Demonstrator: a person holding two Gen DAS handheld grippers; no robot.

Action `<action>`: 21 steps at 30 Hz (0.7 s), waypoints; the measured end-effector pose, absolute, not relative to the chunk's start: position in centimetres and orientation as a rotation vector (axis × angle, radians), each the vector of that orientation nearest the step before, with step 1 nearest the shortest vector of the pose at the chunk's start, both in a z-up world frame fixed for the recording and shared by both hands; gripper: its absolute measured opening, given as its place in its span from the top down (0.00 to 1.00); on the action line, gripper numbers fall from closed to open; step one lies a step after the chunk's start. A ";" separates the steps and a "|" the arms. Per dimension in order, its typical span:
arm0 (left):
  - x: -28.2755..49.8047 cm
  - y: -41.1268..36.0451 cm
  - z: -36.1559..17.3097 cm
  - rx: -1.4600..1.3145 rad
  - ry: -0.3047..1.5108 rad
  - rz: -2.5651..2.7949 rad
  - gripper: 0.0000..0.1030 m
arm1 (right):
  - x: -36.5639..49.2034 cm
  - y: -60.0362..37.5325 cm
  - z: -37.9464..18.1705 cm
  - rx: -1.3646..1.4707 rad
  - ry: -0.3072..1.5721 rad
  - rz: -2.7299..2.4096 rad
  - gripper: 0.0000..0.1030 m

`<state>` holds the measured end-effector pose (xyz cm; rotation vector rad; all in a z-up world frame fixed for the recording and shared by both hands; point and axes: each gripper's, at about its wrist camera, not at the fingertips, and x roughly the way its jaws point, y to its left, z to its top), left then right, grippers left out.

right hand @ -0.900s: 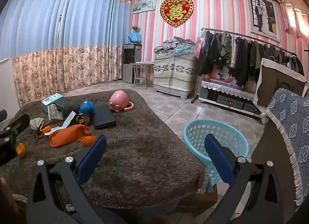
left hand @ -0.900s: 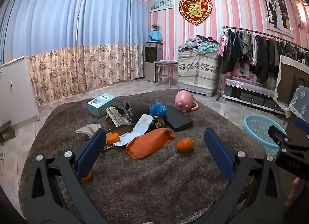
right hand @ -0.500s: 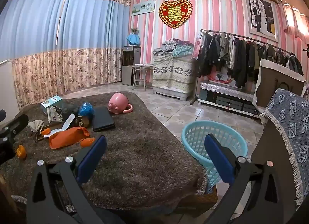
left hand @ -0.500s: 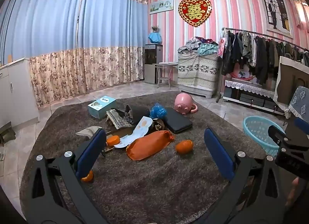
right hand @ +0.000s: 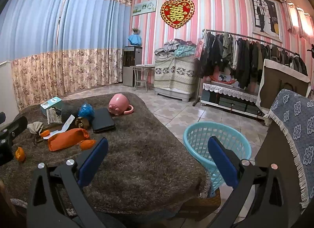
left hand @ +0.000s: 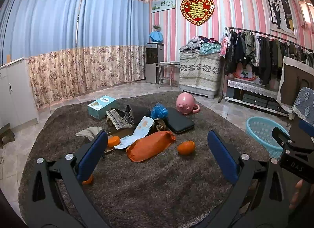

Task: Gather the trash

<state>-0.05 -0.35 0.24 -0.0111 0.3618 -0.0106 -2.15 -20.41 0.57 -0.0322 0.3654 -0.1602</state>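
Note:
Litter lies on a shaggy brown-covered table [left hand: 157,184]: an orange bag [left hand: 150,145], orange peel pieces [left hand: 186,147] [left hand: 113,141], a white wrapper [left hand: 140,131], a crumpled blue bag [left hand: 159,112] and a beige rag [left hand: 89,132]. My left gripper [left hand: 155,155] is open and empty, held above the table just short of the orange bag. My right gripper [right hand: 157,161] is open and empty over the table's right end, beside the light-blue basket [right hand: 215,143] on the floor. The same litter shows at left in the right wrist view [right hand: 66,138].
A pink pig-shaped mug [left hand: 185,103], a black case [left hand: 179,123], a teal box [left hand: 101,107] and a folded newspaper [left hand: 119,118] also lie on the table. A clothes rack [right hand: 251,59] and a cloth-draped chair [right hand: 292,129] stand at right.
Both views have drifted slightly; the litter sits a little lower and closer in the left wrist view. Both grippers stay open and empty.

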 end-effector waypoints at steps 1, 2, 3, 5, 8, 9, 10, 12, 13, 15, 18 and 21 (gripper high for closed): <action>0.1 -0.1 0.2 -0.013 0.363 -0.009 0.05 | -2.2 -20.5 0.8 -0.031 0.366 -0.161 0.04; 0.1 0.0 0.2 -0.016 0.365 -0.010 0.05 | -2.3 -20.6 0.9 -0.031 0.366 -0.162 0.04; 0.2 -0.1 0.1 -0.014 0.364 -0.010 0.05 | -2.2 -20.6 0.9 -0.031 0.365 -0.163 0.04; 0.2 -0.2 0.0 -0.011 0.362 -0.008 0.05 | -1.8 -20.8 0.3 -0.028 0.364 -0.163 0.04; 0.3 -0.1 -0.2 -0.014 0.364 -0.006 0.05 | -1.8 -20.8 0.3 -0.029 0.363 -0.164 0.04; 0.4 -0.1 -0.2 -0.014 0.364 -0.006 0.05 | -1.8 -20.8 0.4 -0.029 0.363 -0.165 0.04; 0.4 -0.1 -0.1 -0.013 0.364 -0.006 0.05 | -1.7 -20.7 0.1 -0.028 0.363 -0.164 0.04; 0.4 0.0 -0.1 -0.013 0.362 -0.004 0.05 | -1.7 -20.8 0.1 -0.028 0.366 -0.164 0.04; 0.5 0.0 -0.2 -0.015 0.361 -0.003 0.05 | -1.7 -20.8 0.1 -0.029 0.365 -0.165 0.04; 0.5 0.0 -0.1 -0.017 0.362 -0.005 0.05 | -1.7 -20.8 0.1 -0.030 0.363 -0.167 0.04; 0.5 0.1 -0.1 -0.018 0.359 -0.001 0.05 | -1.7 -21.0 0.1 -0.030 0.360 -0.168 0.04; 0.5 0.2 0.0 -0.019 0.359 -0.002 0.05 | -1.6 -20.8 -0.2 -0.030 0.357 -0.171 0.04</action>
